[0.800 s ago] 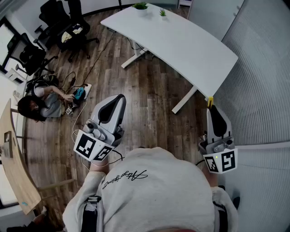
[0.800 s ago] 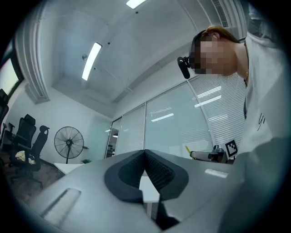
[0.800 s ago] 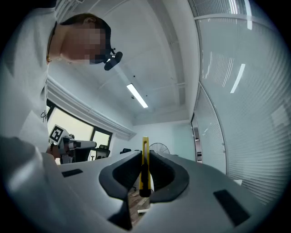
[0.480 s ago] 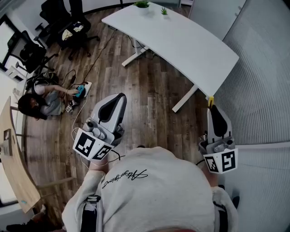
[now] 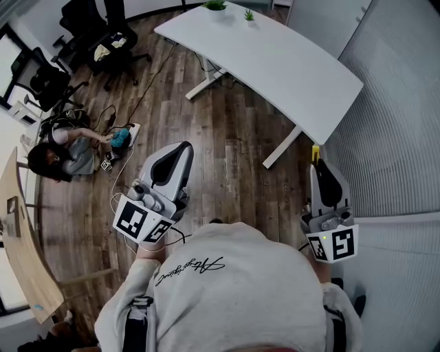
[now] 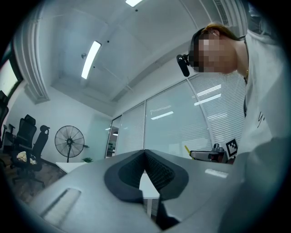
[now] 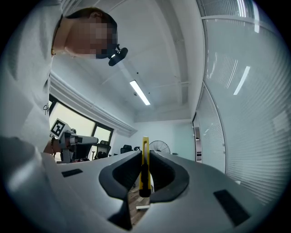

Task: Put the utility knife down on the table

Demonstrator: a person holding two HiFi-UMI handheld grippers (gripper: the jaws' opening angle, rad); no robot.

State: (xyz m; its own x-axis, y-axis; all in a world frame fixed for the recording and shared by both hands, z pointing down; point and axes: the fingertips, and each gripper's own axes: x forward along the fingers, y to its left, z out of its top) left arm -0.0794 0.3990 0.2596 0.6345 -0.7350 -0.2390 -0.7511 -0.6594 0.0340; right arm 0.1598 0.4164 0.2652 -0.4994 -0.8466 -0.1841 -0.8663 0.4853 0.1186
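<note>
While a person in a pale grey sweatshirt (image 5: 227, 289) stands on a wood-plank floor (image 5: 227, 151), each hand holds a two-jaw gripper out in front, both pointing slightly upward.

The right gripper (image 5: 316, 163) pinches a yellow utility knife (image 5: 315, 152). In the right gripper view the knife (image 7: 145, 164) stands on edge between the dark pads (image 7: 125, 170), which press on it from both sides, and its yellow tip pokes out past the jaw ends. From the head view the knife is not on the table. It hangs in the air just short of the near end of the white table (image 5: 275, 62), above the floor beside the table's leg (image 5: 282, 150).

The left gripper (image 5: 183, 146) holds nothing. In the left gripper view its jaws are pressed together, with the tips meeting at a point (image 6: 144, 152).

The tabletop is bare except for two small green plants (image 5: 214, 6) at its far edge. Black office chairs (image 5: 103, 41) stand at the upper left. Another person (image 5: 62, 157) sits on the floor at the left, near some cables. A wooden desk edge (image 5: 20, 254) runs along the left border. A standing fan (image 6: 69, 141) shows in the left gripper view.
</note>
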